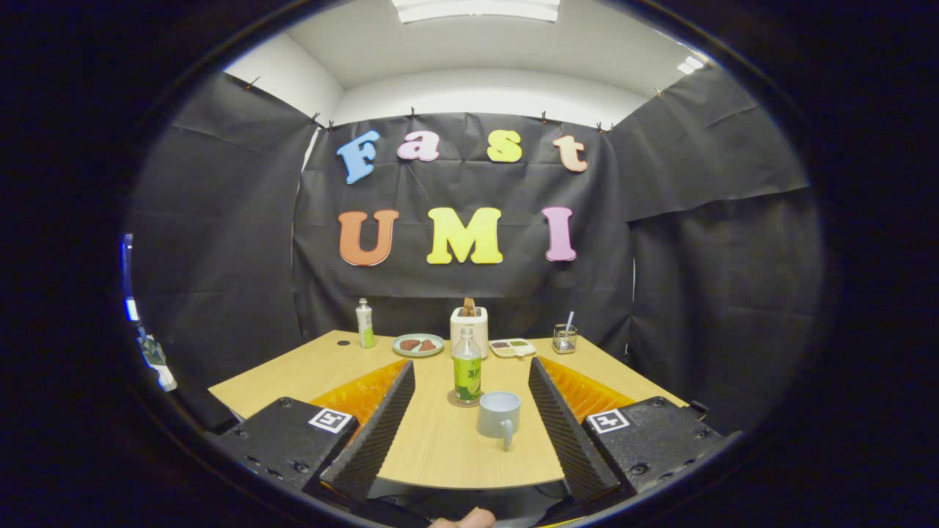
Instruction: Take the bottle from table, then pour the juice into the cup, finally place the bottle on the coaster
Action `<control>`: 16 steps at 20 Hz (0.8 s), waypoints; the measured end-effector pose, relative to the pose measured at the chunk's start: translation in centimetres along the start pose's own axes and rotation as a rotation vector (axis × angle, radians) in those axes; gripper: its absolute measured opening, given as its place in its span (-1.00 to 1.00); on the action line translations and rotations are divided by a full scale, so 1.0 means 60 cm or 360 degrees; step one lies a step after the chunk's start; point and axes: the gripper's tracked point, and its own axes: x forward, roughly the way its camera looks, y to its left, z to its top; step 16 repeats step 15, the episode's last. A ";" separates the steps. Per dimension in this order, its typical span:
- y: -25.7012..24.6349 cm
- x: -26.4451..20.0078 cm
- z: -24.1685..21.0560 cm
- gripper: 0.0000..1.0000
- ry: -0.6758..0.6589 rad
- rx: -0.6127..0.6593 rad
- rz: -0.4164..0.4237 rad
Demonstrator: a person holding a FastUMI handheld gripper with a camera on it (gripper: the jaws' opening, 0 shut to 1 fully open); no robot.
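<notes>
A clear bottle (466, 372) with a green label and a little pale juice stands upright on a round brown coaster (452, 400) in the middle of the wooden table (440, 447). A pale grey-blue cup (499, 415), handle turned toward me, sits just right of and nearer than the bottle. My gripper (471, 365) is open, its fingers spread wide to either side of both. The bottle stands about level with the fingertips and the cup sits between the fingers; neither finger touches them.
Along the table's far edge stand a second green-labelled bottle (364, 323), a plate (418, 345) with brown food, a white toaster (469, 326), a small snack tray (512, 347) and a glass holder (564, 339) with a straw. A person's fingertip (469, 519) shows below the fingers.
</notes>
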 end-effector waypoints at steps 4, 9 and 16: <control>-0.015 0.002 0.003 1.00 -0.0011 0.0018 -0.0032; -0.019 0.001 0.003 1.00 -0.0019 -0.0001 -0.0082; -0.032 -0.001 -0.004 1.00 0.0001 -0.0014 -0.0107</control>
